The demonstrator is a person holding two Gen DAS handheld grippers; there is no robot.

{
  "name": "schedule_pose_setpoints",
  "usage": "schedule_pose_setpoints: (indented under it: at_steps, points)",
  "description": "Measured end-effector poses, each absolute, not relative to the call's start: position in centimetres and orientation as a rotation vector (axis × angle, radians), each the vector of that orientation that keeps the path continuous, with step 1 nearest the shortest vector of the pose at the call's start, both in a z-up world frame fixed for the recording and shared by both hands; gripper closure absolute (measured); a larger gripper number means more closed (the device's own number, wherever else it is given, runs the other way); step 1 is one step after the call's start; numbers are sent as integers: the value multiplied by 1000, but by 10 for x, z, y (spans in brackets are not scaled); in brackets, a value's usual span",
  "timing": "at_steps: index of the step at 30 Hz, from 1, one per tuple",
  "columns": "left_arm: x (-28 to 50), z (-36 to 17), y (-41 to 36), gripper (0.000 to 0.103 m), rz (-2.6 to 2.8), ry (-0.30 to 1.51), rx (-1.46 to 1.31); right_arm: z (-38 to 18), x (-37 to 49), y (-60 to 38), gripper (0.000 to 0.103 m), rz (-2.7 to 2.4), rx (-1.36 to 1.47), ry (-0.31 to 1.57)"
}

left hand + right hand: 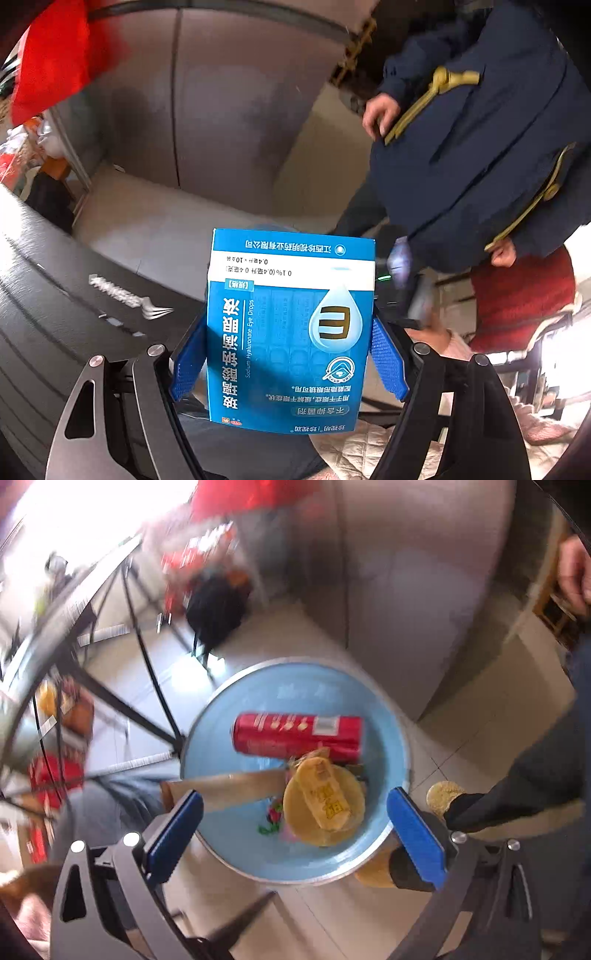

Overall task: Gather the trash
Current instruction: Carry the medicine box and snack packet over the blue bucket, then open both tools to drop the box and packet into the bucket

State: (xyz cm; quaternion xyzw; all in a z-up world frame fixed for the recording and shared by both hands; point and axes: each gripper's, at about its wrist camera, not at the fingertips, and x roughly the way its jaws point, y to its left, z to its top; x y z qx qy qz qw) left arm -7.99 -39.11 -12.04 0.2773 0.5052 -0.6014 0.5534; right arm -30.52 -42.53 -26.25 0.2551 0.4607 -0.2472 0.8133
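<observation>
My left gripper [290, 354] is shut on a blue eye-drops box [288, 332] with white Chinese lettering, held up in the air between the blue pads. My right gripper [291, 827] is open and empty, hovering above a light blue trash bin [391, 731] on the floor. Inside the bin lie a red cylindrical can [299, 736], a round yellow lid with a yellow packet on it [325, 801], a brown cardboard strip [236, 788] and small coloured wrappers [271, 818].
A person in a dark blue jacket [480, 155] stands close on the right of the left wrist view; their legs and yellow slippers [443, 795] are beside the bin. A black table edge [55, 295] is at left. Black metal table legs [122, 701] and a black bag [218, 605] stand left of the bin.
</observation>
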Motion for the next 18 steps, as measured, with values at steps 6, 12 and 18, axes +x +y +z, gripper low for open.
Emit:
schedule_pose_setpoints:
  at_steps: [6,12,18]
  points:
    - [-143,-179,-452,29,-1454,1196,846,-252,-379,-404,3,-674,601,924]
    - [-181,-262,-497,29,-1397,1215,1052,-265,-436,-382,3,-785,696,910]
    - [-186,-329,-520,29,-1293,1268,1122,-273,-463,-369,3,-841,714,926]
